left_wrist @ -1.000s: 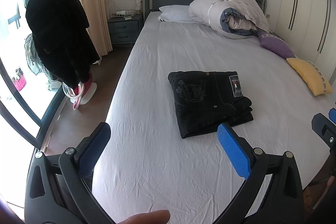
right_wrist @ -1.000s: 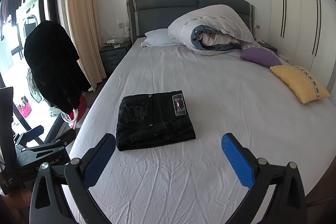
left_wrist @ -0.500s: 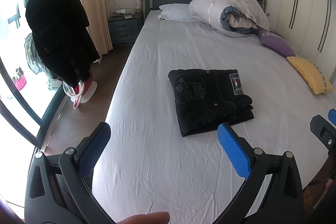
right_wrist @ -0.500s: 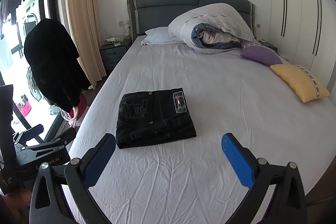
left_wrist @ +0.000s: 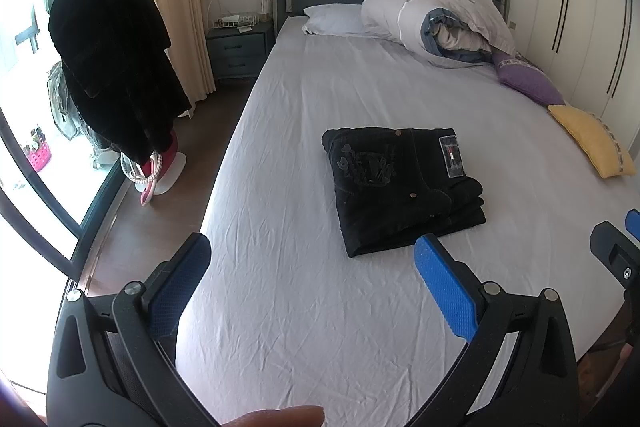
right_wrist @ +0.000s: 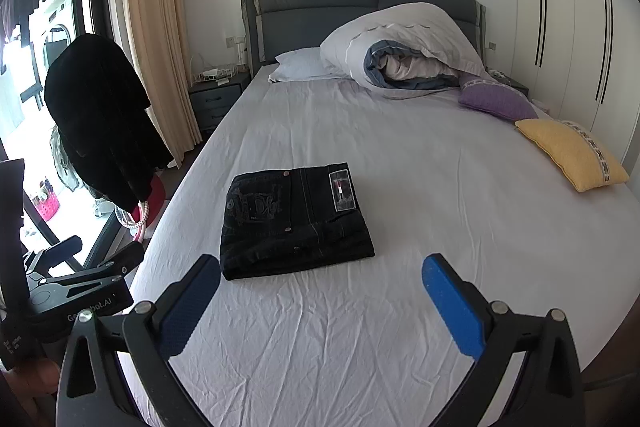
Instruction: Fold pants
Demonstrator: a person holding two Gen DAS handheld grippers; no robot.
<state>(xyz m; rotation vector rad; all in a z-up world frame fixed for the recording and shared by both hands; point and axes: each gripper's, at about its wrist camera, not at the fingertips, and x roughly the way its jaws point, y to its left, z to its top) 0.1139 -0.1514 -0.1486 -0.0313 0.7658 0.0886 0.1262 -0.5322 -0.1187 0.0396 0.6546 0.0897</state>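
While the left gripper [left_wrist: 310, 277] hangs over the near end of the bed [left_wrist: 304, 327] with fingers spread wide and holding nothing, the black pants [left_wrist: 400, 183] sit folded mid-mattress. Right gripper [right_wrist: 320, 291] is the same deal, wide apart and empty, with a yellow pillow [right_wrist: 572, 153] off by the right edge.

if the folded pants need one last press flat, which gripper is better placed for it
Probably the left gripper. Its right finger tip sits just short of the folded pants' near edge, while the right gripper looks a bit further back over bare sheet. Both are open and empty, so the margin is small.
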